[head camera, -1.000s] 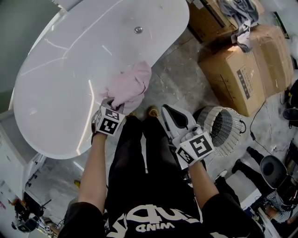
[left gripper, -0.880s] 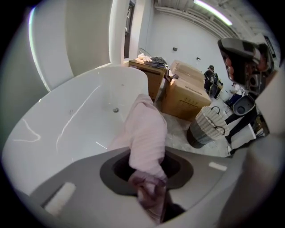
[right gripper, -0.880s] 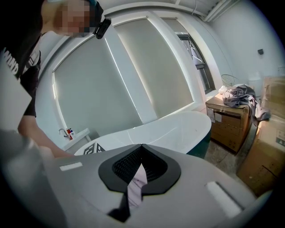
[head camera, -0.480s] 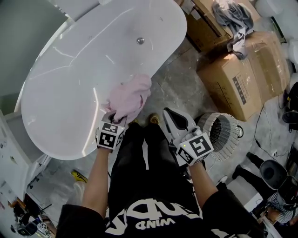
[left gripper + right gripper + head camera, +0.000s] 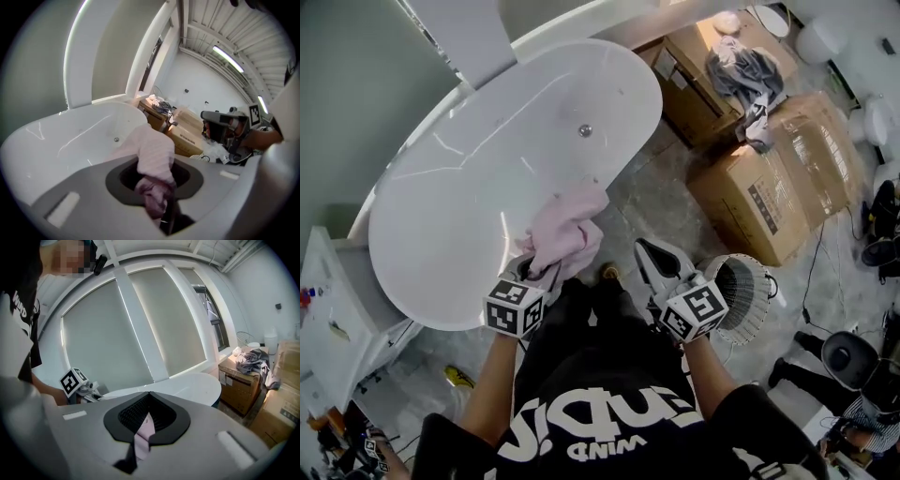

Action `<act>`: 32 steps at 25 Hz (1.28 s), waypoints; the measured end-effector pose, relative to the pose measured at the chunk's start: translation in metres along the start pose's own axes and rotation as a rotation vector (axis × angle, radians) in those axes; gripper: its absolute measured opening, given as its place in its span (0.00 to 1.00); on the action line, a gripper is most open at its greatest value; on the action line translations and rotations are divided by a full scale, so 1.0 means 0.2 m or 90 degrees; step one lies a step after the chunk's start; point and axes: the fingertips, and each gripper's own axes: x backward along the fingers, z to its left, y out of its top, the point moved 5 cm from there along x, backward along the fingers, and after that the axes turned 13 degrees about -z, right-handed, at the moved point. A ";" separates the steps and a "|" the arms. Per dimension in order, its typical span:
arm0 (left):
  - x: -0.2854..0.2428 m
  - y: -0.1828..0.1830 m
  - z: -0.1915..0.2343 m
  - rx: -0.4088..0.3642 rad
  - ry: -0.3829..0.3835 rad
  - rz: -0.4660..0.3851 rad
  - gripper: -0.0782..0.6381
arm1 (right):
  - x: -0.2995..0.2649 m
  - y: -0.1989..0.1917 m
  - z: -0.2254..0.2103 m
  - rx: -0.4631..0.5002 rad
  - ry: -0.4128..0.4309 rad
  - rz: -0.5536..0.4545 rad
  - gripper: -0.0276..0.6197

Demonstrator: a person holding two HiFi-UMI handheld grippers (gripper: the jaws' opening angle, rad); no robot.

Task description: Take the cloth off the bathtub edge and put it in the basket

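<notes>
Bathtub (image 5: 469,197), white and oval, fills the head view toward ten o'clock. Wire basket (image 5: 761,298) sits on the floor at four o'clock, well apart from it. Pink cloth (image 5: 570,236) droops at centre by the tub's near rim, a bunched fold pinched in the left claw (image 5: 532,270). Right claw (image 5: 647,251) is pressed together; a pink sliver between its jaws may be a scrap. Cloth looks light, soft and limp: grip gathered folds, not one corner.
</notes>
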 end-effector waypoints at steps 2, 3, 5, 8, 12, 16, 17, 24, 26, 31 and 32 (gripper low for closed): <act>0.08 0.08 -0.05 -0.004 -0.006 -0.029 0.23 | 0.03 0.07 0.02 0.013 -0.005 -0.017 0.05; 0.12 0.12 -0.08 -0.006 -0.010 -0.044 0.23 | 0.04 0.10 0.04 0.018 -0.006 -0.024 0.05; 0.20 0.19 -0.13 -0.007 -0.022 -0.072 0.23 | 0.06 0.15 0.09 0.025 -0.004 -0.033 0.05; 0.26 0.27 -0.17 -0.013 -0.043 -0.097 0.23 | 0.07 0.19 0.15 0.031 -0.001 -0.038 0.05; 0.26 0.32 -0.19 -0.015 -0.055 -0.099 0.23 | 0.06 0.22 0.18 0.039 -0.002 -0.050 0.05; 0.27 0.36 -0.22 -0.026 -0.082 -0.094 0.23 | 0.07 0.23 0.23 0.043 -0.022 -0.058 0.05; 0.26 0.36 -0.23 -0.029 -0.091 -0.092 0.23 | 0.08 0.23 0.23 0.043 -0.029 -0.060 0.05; 0.11 0.41 -0.37 -0.077 -0.216 -0.031 0.23 | 0.31 0.25 0.19 0.028 -0.161 -0.106 0.05; 0.06 0.42 -0.44 -0.091 -0.254 -0.015 0.23 | 0.43 0.23 0.16 0.022 -0.212 -0.118 0.05; -0.05 0.44 -0.68 -0.128 -0.347 0.026 0.23 | 0.73 0.22 0.10 0.013 -0.332 -0.155 0.05; -0.08 0.46 -0.73 -0.139 -0.367 0.033 0.23 | 0.79 0.24 0.09 0.016 -0.355 -0.167 0.05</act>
